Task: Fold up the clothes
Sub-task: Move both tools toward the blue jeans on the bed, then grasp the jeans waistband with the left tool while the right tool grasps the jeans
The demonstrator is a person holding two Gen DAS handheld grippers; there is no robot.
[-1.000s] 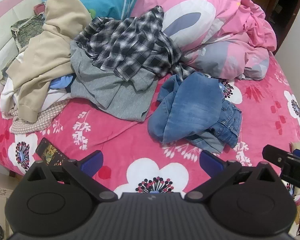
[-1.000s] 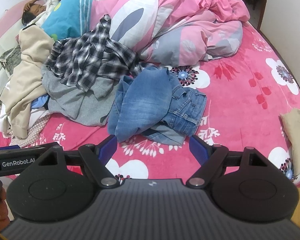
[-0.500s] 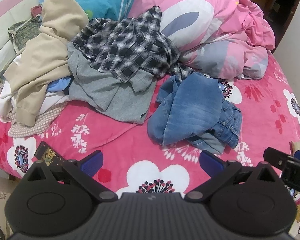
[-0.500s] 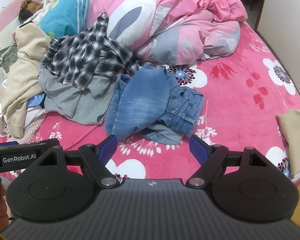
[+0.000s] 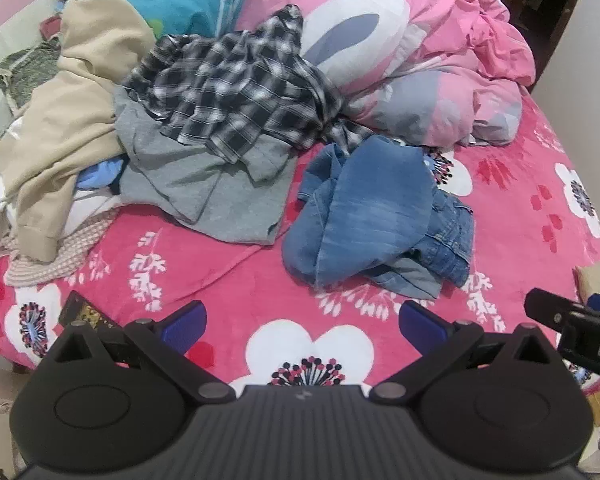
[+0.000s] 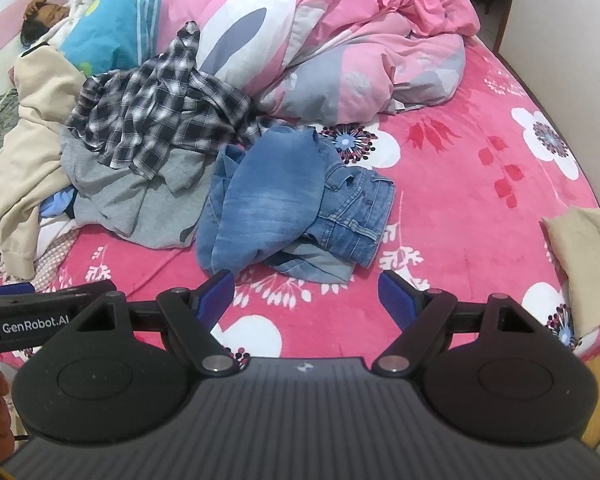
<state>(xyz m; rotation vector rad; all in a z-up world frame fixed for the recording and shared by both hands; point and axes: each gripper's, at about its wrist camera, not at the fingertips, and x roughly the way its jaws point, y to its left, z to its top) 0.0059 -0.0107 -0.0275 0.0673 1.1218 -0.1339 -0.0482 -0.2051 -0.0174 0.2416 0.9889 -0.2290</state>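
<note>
Crumpled blue jeans lie mid-bed on the pink floral blanket. To their left a pile holds a black-and-white plaid shirt, a grey garment under it and a beige hoodie. My left gripper hovers open over the near blanket, short of the jeans, nothing between its fingers. My right gripper is open too, its tips just before the jeans' near edge.
A bunched pink duvet fills the back. A person lies at the head of the bed, back left. A folded beige cloth rests at the right edge. A dark phone-like object lies near the left edge.
Both grippers have crept slightly forward towards the clothes, the view drifting a little right. Both stay open and the clothes lie untouched.
</note>
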